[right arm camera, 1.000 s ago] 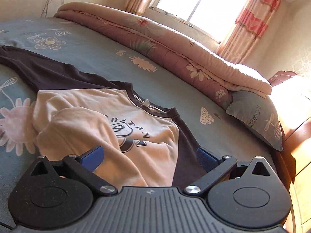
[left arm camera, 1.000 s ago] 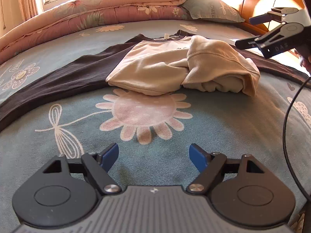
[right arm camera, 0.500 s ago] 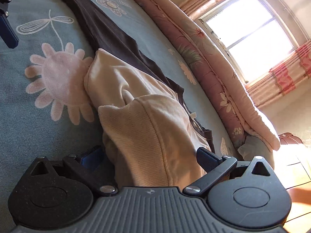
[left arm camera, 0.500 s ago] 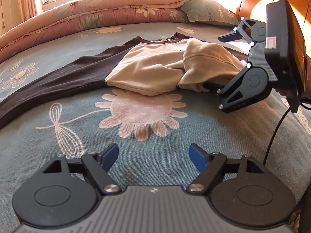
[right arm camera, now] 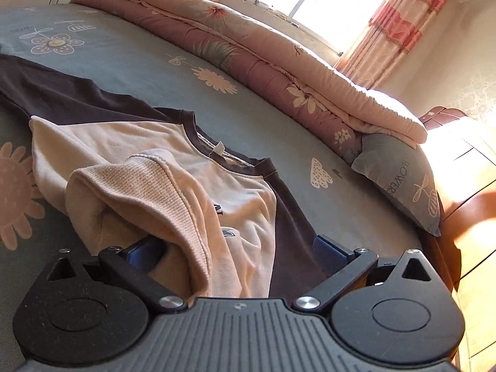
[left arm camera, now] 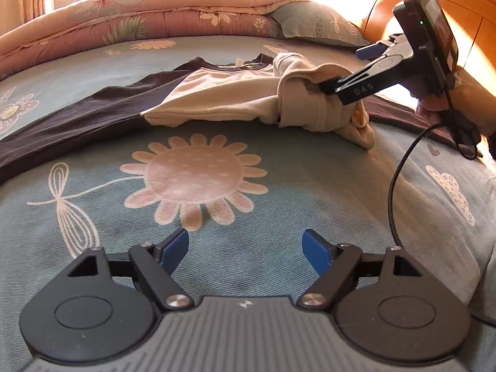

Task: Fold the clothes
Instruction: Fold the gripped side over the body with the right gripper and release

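With the shirt (right arm camera: pixel 130 142) bunched on the bed (left arm camera: pixel 310 192), the right gripper (right arm camera: pixel 235 251), jaws apart around the rumpled hem, should bite only that edge, while the left gripper (left arm camera: pixel 246 249) waits, jaws apart and empty.

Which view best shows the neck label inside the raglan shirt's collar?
The right wrist view: the white neck label sits clear against the dark collar of the raglan shirt, seen from close. The left wrist view shows it only as a tiny, distant white fleck.
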### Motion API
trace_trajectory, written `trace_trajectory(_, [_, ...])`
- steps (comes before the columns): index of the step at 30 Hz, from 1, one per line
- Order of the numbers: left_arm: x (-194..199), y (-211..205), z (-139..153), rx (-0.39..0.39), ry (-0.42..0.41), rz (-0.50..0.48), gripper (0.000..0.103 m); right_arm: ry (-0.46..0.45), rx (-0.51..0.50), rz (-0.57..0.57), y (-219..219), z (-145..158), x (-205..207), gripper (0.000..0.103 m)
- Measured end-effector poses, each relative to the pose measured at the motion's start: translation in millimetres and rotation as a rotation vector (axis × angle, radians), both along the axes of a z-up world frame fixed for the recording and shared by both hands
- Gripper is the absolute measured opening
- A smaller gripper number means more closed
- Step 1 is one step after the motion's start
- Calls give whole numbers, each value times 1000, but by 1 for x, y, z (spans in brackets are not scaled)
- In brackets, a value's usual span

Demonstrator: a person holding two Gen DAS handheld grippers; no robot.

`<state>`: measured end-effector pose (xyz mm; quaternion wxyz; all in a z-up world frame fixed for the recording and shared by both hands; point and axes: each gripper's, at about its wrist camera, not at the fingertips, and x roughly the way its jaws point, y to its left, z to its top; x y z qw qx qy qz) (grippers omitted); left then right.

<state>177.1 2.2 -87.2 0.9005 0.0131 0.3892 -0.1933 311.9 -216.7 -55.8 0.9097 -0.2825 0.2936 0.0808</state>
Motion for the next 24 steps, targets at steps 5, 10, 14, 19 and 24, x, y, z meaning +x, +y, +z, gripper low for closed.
trace_trajectory(5, [27,-2,7,-84,-1,-32,80,33,96,-32,-16,-6,8,103])
trace_trajectory(10, [72,-10,2,-170,11,-66,80,31,143,-79,-33,-9,25,103])
trace_trajectory(14, [110,-28,-11,-163,16,-107,80,34,163,-94,-41,-16,40,103])
trace_trajectory(19, [142,-58,-26,-153,-16,-175,80,67,279,-115,-57,-20,50,103])
trace_trajectory(24, [151,-80,-30,-156,-60,-253,79,93,368,-115,-69,-12,18,103])
